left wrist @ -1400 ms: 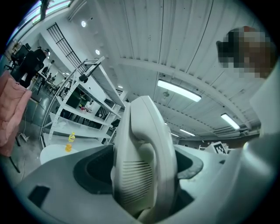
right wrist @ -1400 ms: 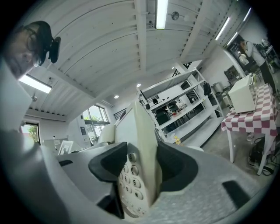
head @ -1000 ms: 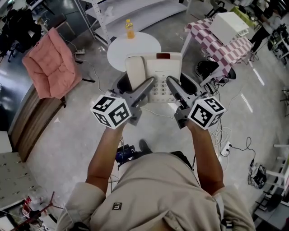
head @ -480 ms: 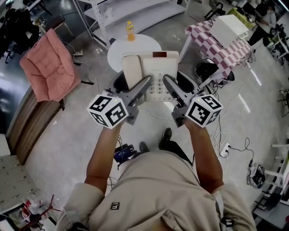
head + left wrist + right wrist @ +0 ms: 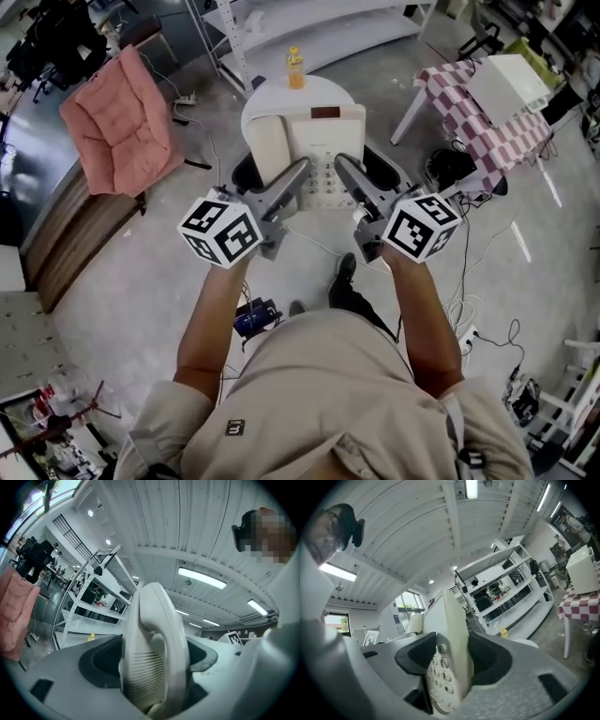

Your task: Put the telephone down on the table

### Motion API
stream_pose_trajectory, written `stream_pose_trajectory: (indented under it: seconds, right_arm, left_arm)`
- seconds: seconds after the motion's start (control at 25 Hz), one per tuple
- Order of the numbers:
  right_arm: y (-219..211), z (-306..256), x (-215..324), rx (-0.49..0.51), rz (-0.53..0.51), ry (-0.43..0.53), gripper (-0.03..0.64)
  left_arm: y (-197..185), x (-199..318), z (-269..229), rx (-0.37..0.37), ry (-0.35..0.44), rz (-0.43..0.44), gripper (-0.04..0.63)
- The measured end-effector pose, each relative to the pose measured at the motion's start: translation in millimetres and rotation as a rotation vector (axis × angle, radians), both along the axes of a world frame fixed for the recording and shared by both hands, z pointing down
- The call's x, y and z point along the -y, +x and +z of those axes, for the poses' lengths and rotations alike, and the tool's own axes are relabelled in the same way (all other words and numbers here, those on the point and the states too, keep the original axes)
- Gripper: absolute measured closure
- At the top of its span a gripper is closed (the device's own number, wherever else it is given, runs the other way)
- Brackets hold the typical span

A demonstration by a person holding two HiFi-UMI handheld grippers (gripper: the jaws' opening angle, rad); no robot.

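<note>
Cream plastic desk telephone (image 5: 323, 141), held aloft over the round white surface (image 5: 272, 98), left gripper (image 5: 298, 178) clenched on its handset (image 5: 270, 145) side, right gripper (image 5: 345, 173) clenched on its keypad (image 5: 326, 183) side; likely rigid, light, slippery, handset loose.

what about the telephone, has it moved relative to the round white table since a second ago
Yes. In the head view the telephone now covers more of the round white table, its top edge nearer the yellow bottle.
</note>
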State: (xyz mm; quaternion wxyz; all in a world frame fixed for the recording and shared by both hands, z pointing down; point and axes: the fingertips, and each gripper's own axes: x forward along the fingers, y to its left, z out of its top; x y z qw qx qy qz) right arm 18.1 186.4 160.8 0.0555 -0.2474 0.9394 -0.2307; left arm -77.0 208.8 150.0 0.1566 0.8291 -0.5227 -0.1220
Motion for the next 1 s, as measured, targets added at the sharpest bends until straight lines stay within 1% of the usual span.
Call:
stream_pose_trajectory:
  seconds: [0.12,0.28,0.44,0.6,0.84,1.0]
  right_arm:
    - [-2,1,28,0.008,-0.048,-0.01,0.417]
    - [-1,1,79,0.016,-0.08,-0.001,0.417]
    - [-9,6,129,0.008,-0.123,-0.027,0.417]
    - [-5,14,183,0.014,-0.154,-0.043,0.417]
    - [-4,18,192,0.027,-0.174,-0.052,0.419]
    - [-1,15,207,0.05,-0.181,-0.043,0.419]
  left_arm:
    - [-1,24,-1,0.013,-0.004,-0.049,0.212]
    - [1,72,-1,0.017,0.005,-0.08,0.212]
    - [-6,117,7,0.003,-0.027,-0.131,0.212]
    - [-1,168,15,0.007,-0.049,-0.163,0.212]
    - [1,176,18,0.027,-0.056,-0.182,0.212]
    - [6,191,16,0.037,-0.062,-0.182,0.212]
